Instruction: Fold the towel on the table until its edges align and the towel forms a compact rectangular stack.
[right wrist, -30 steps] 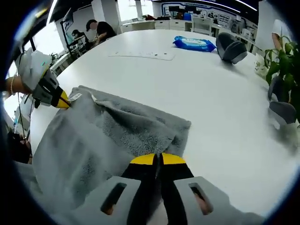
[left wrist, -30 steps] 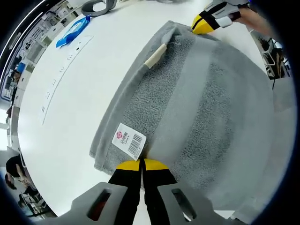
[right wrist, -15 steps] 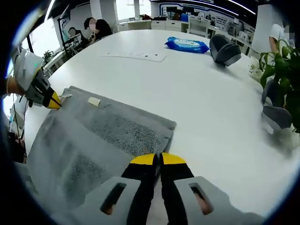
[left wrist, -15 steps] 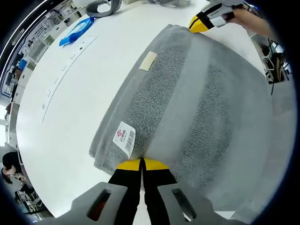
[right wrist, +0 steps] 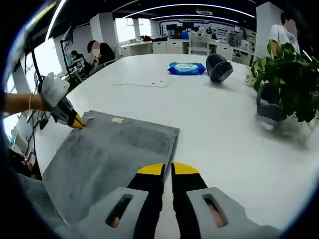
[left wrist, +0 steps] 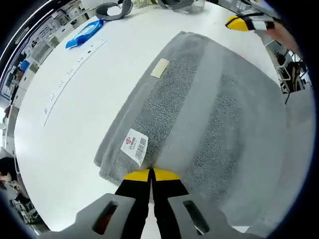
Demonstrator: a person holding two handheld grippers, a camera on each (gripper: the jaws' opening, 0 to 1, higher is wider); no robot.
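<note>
Towel (left wrist: 199, 114) lies spread flat on the white tabletop (left wrist: 75, 114), a grey rectangle with a barcode tag (left wrist: 134, 146) near one corner and a small cream label (left wrist: 159, 68) farther along the same long edge. Half a second ago the right claw (right wrist: 167, 169) was pinched on the far corner; now it has let go and drawn back, its jaws slightly parted with nothing between them, the towel edge just ahead of its tips. The left claw (left wrist: 151, 174) remains closed on the near corner beside the tag. That looks like a fold just laid down and released on one side; the next fold is not yet begun. A blue packet (right wrist: 188, 68) sits well apart across the tabletop.
</note>
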